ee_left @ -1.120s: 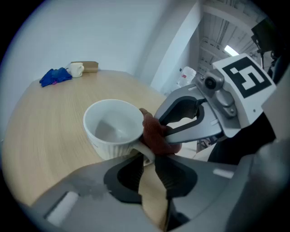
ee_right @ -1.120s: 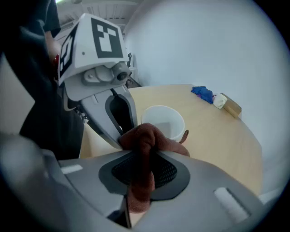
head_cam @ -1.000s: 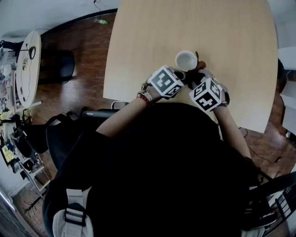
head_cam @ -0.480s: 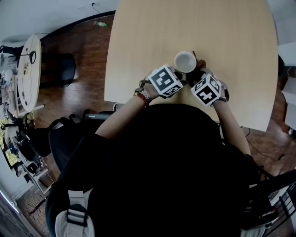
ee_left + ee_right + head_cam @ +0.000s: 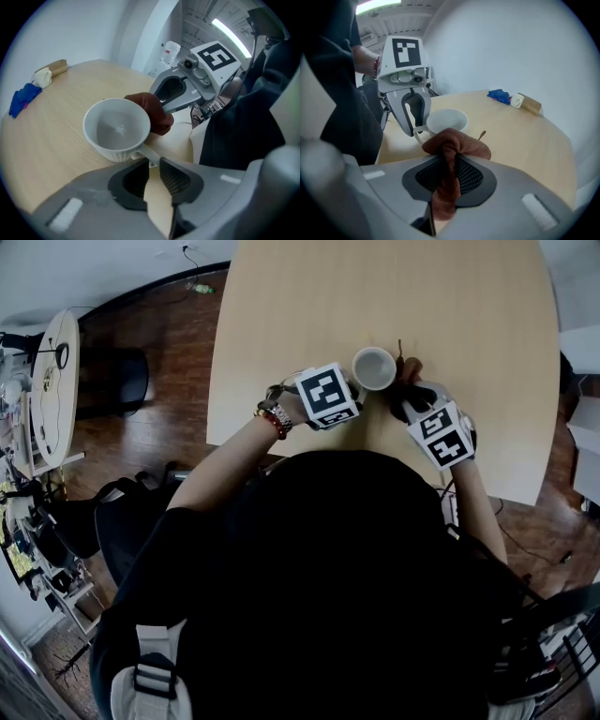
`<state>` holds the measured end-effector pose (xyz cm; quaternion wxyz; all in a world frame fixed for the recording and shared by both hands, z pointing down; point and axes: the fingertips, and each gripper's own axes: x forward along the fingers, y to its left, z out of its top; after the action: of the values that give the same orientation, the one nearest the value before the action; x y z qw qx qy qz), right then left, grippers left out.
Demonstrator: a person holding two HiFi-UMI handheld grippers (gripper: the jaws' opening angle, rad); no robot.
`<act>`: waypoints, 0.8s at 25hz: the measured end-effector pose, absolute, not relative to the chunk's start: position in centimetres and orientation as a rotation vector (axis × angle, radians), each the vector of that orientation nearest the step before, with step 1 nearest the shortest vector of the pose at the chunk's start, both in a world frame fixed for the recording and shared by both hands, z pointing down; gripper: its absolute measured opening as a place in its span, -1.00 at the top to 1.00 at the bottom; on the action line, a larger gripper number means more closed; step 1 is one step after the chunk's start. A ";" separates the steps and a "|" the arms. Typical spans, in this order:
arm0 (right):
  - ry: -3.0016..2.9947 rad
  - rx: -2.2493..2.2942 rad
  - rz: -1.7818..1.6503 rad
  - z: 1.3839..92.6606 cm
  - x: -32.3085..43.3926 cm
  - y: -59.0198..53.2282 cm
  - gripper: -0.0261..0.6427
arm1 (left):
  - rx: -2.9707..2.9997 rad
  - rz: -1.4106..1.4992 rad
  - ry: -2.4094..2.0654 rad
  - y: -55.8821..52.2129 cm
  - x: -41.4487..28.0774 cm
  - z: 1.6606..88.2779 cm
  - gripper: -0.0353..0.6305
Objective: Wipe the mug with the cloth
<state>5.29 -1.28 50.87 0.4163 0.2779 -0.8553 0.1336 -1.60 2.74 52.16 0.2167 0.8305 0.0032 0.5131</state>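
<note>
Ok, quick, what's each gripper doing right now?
Left gripper: jaws closing on the handle of the mug.
Right gripper: shut on the cloth.

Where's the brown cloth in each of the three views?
Head view: cloth just right of the mug.
Left gripper view: centre, against the mug's far rim.
Right gripper view: low centre, pinched in the right tool.
Shared landmark: the white mug.

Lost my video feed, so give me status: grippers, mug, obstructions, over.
Left gripper closing on handle of mug. Right gripper shut on cloth, cloth at mug's rim. Mug upright on table. Nothing in the way.
</note>
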 end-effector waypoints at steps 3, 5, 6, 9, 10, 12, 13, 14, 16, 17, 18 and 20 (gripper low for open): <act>-2.161 0.652 0.339 50.1 4.4 -0.7 0.72 | 2.317 1.489 0.071 2.8 -2.0 52.1 0.65; -2.151 0.638 0.356 50.3 3.8 -0.7 0.72 | 2.335 1.533 0.111 2.9 -2.2 52.1 0.65; -2.138 0.632 0.362 50.6 3.5 -0.7 0.72 | 2.346 1.552 0.128 2.9 -2.2 52.1 0.65; -2.088 0.609 0.370 51.9 3.2 -0.9 0.72 | 2.427 1.568 0.181 2.6 -1.5 51.8 0.65; -2.072 0.599 0.366 52.3 3.1 -0.9 0.72 | 2.454 1.569 0.199 2.6 -1.3 51.8 0.65; -2.041 0.577 0.360 53.0 2.9 -0.8 0.72 | 2.470 1.579 0.221 2.6 -1.3 51.9 0.65; -2.023 0.565 0.361 53.4 2.8 -0.7 0.72 | 2.469 1.580 0.226 2.6 -1.4 51.9 0.65; -2.004 0.554 0.367 54.0 2.8 -0.6 0.72 | 2.464 1.583 0.228 2.7 -1.4 51.9 0.65; -1.967 0.538 0.388 55.2 2.8 -0.3 0.72 | 2.444 1.609 0.222 2.8 -1.9 52.2 0.65; -1.953 0.534 0.393 55.6 2.8 -0.3 0.72 | 2.434 1.620 0.209 2.9 -2.1 52.4 0.65; -1.946 0.535 0.392 55.8 2.8 -0.4 0.72 | 2.434 1.611 0.188 2.9 -2.1 52.3 0.65; -1.952 0.546 0.384 55.6 2.8 -0.7 0.72 | 2.429 1.563 0.114 2.8 -1.9 52.1 0.62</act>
<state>2.77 -0.66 55.64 0.5137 0.2270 -0.8119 0.1596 -1.89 2.83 52.11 0.1250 0.8337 0.0390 0.5365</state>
